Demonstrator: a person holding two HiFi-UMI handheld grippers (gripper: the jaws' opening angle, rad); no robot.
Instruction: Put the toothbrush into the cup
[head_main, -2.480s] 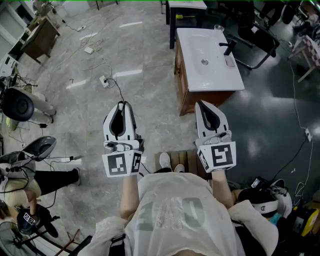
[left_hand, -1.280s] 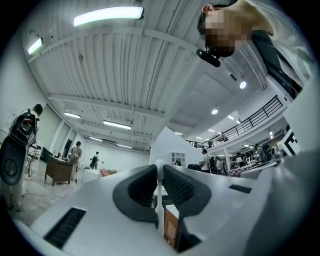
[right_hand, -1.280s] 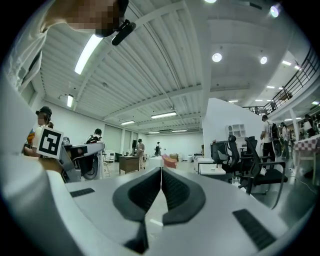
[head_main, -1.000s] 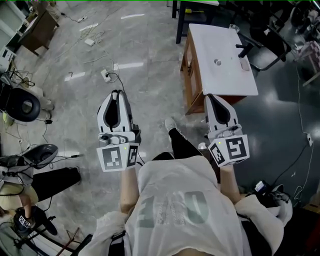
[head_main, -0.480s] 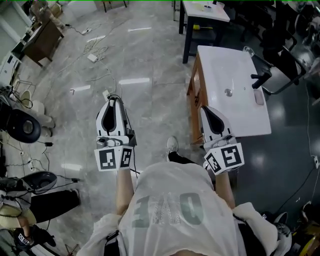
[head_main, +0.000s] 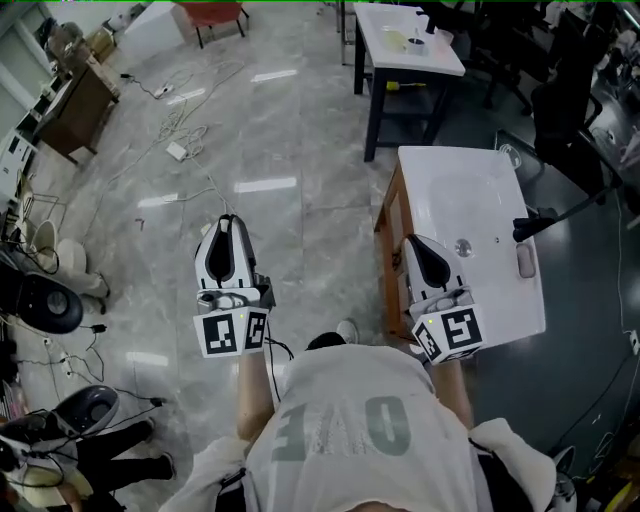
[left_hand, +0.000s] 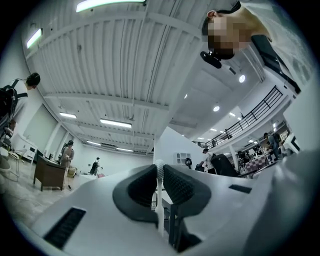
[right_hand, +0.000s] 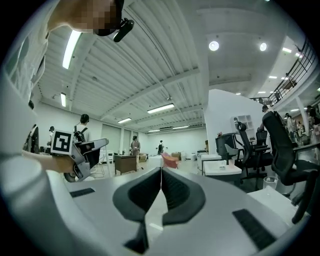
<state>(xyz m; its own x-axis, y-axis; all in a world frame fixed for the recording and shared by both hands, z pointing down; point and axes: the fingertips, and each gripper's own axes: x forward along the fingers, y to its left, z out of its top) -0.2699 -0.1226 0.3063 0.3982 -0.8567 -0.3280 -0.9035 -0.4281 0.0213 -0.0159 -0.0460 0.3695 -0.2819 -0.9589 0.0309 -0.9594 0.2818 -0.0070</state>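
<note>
**Toothbrush held, cup waiting ahead**

The sink counter (head_main: 440, 190) is sitting beside the right gripper (head_main: 416, 246), whose jaws are meeting on nothing. The left gripper (head_main: 226, 228) is clamping the toothbrush (left_hand: 159, 200). Lining it up squarely over the cup (head_main: 511, 155) at the far corner will likely matter most.

A: Light source?
B: From ceiling strip lights (left_hand: 116, 122); they glare as streaks on the glossy floor (head_main: 265, 185). Evenly bright, shadows faint.
A: Image quality?
B: Both gripper views bulge strongly, corners black; the toothbrush (left_hand: 159, 172) close to the lens is soft.
</note>
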